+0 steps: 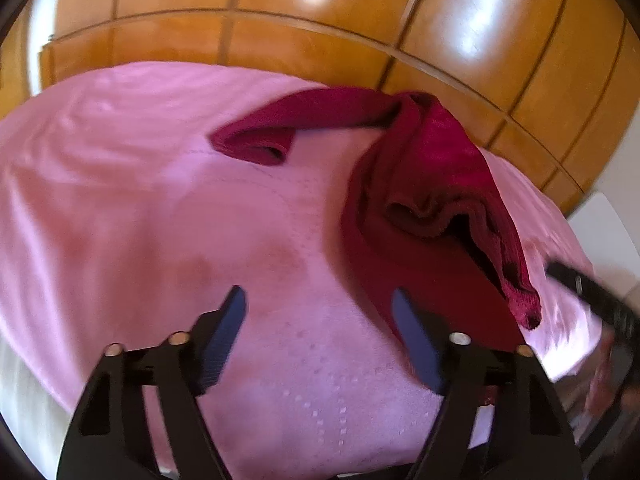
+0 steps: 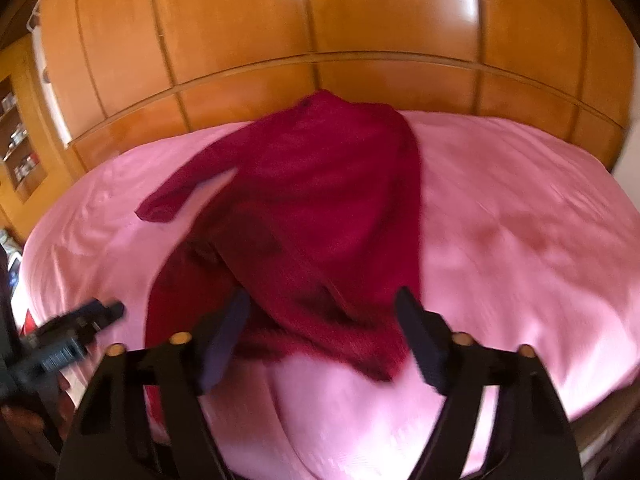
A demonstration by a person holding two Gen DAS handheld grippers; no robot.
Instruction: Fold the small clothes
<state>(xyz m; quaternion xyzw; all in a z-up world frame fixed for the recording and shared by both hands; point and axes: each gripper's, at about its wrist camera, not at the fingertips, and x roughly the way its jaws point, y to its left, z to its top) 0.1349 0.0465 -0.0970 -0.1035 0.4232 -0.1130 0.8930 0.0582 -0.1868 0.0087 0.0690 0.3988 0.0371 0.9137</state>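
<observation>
A dark red knitted garment (image 1: 424, 184) lies crumpled on a pink bedspread (image 1: 140, 184), one sleeve (image 1: 280, 128) stretched to the left. My left gripper (image 1: 320, 332) is open and empty, above the spread just left of the garment's near edge. In the right wrist view the garment (image 2: 320, 208) lies spread ahead, its near hem between the open fingers of my right gripper (image 2: 322, 336), which holds nothing. The left gripper shows blurred at the left edge of the right wrist view (image 2: 76, 332). The right gripper shows blurred at the right edge of the left wrist view (image 1: 592, 300).
Glossy wooden wardrobe doors (image 1: 320, 8) stand behind the bed. Shelves with small items (image 2: 16, 148) are at the far left in the right wrist view. The bed's near edge (image 2: 600, 408) drops off at the lower right.
</observation>
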